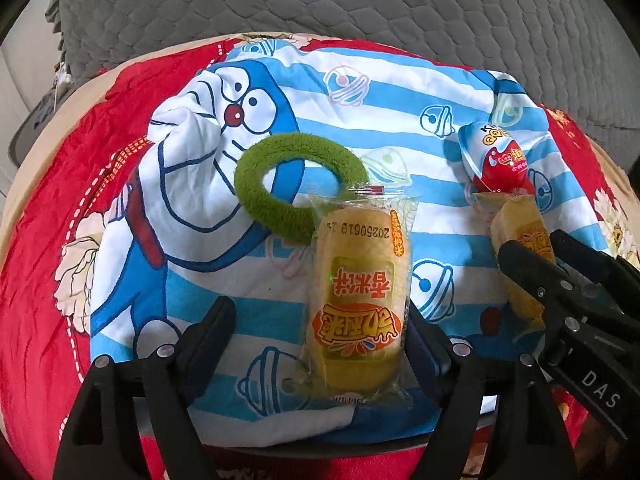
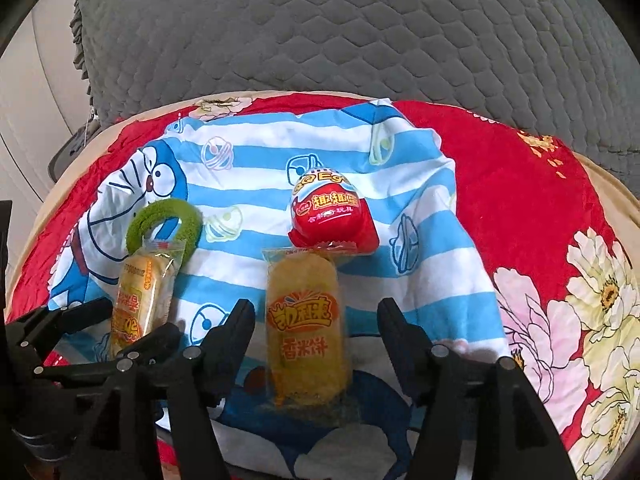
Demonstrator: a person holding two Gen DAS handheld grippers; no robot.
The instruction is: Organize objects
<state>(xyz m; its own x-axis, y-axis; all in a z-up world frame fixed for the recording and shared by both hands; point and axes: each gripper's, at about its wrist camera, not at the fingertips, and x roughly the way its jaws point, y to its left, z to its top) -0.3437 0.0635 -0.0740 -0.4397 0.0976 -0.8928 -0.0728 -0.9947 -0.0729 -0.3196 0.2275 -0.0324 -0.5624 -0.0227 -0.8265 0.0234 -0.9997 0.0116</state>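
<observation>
Two yellow rice-cake snack packs lie on a blue-striped Doraemon cloth. My left gripper is open, its fingers on either side of the left pack, which lies partly over a green fuzzy ring. My right gripper is open around the right pack; it shows in the left wrist view beside that pack. A red egg-shaped toy pack sits just behind the right pack. The left pack, ring and left gripper show at left in the right wrist view.
The cloth covers a red floral blanket on a round surface. A grey quilted cushion stands behind. A pale wall or cabinet is at far left.
</observation>
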